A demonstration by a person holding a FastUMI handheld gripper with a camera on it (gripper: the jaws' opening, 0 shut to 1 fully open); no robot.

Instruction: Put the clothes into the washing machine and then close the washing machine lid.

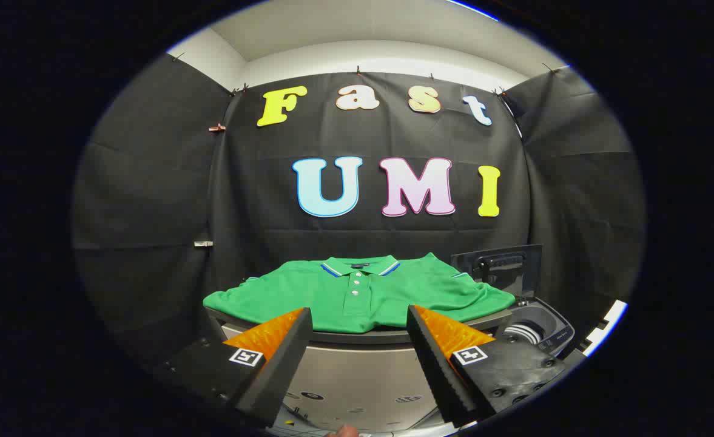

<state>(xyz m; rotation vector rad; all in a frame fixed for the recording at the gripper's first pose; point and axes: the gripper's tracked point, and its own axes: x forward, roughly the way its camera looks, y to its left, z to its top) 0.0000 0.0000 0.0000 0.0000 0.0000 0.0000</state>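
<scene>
Ahead of the tool point(360, 340), on a grey counter point(357, 335), a green polo shirt point(363, 294) lies spread flat with its front up. Its collar, trimmed in white and blue, points toward the booth's black cloth wall, its white-buttoned placket runs down the middle, and both short sleeves are laid out to the sides. The shirt's near hem hangs slightly over the counter's front edge.

The tool is held low and level, below the counter top, pointing straight at the shirt. Its two fingers point(278, 364) stand wide apart with nothing between them; the counter's pale front panel shows through the gap. Each finger has a dark ribbed pad on its inner face and an orange outer face, with a small black-and-white square marker near its base. The fingertips sit just short of the shirt's hem, one on either side of the placket line, and do not touch the cloth.

To the right of the shirt, just beside its right sleeve, the washing machine point(538, 331) stands with its lid point(499, 267) raised upright behind the opening, so the round tub is open from above. The lid's dark panel carries a handle.

At the very bottom, below the fingers, a fingertip of a person point(346, 431) just shows.
</scene>
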